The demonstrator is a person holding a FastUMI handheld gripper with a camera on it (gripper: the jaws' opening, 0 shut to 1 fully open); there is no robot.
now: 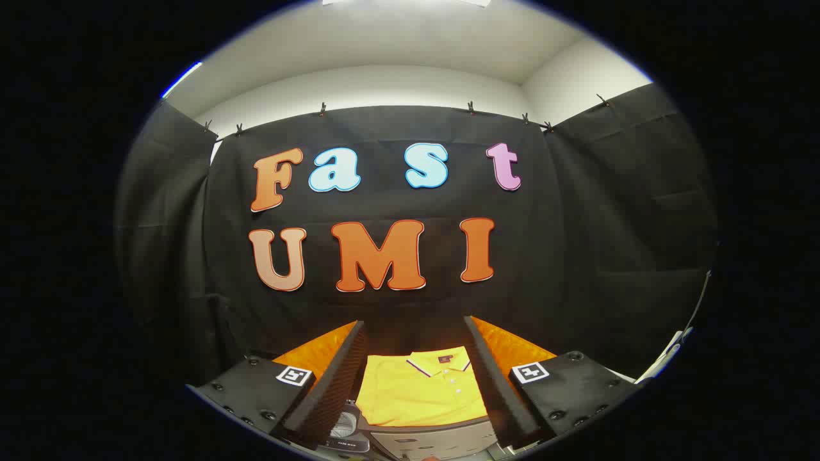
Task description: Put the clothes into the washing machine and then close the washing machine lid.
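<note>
my gripper hangs with its fingers spread apart, holding nothing. the folded shirt lies flat just ahead, between the fingers, collar on the far side, so i judge a straight reach down and forward meets it.

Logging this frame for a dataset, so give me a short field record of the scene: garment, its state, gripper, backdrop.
garment: yellow polo shirt with striped collar
state: lying flat, buttoned, collar away from the camera
position: seen between the fingers, ahead of them
gripper: open, fingers spread either side of the shirt, not touching it
backdrop: black cloth wall beyond
</note>
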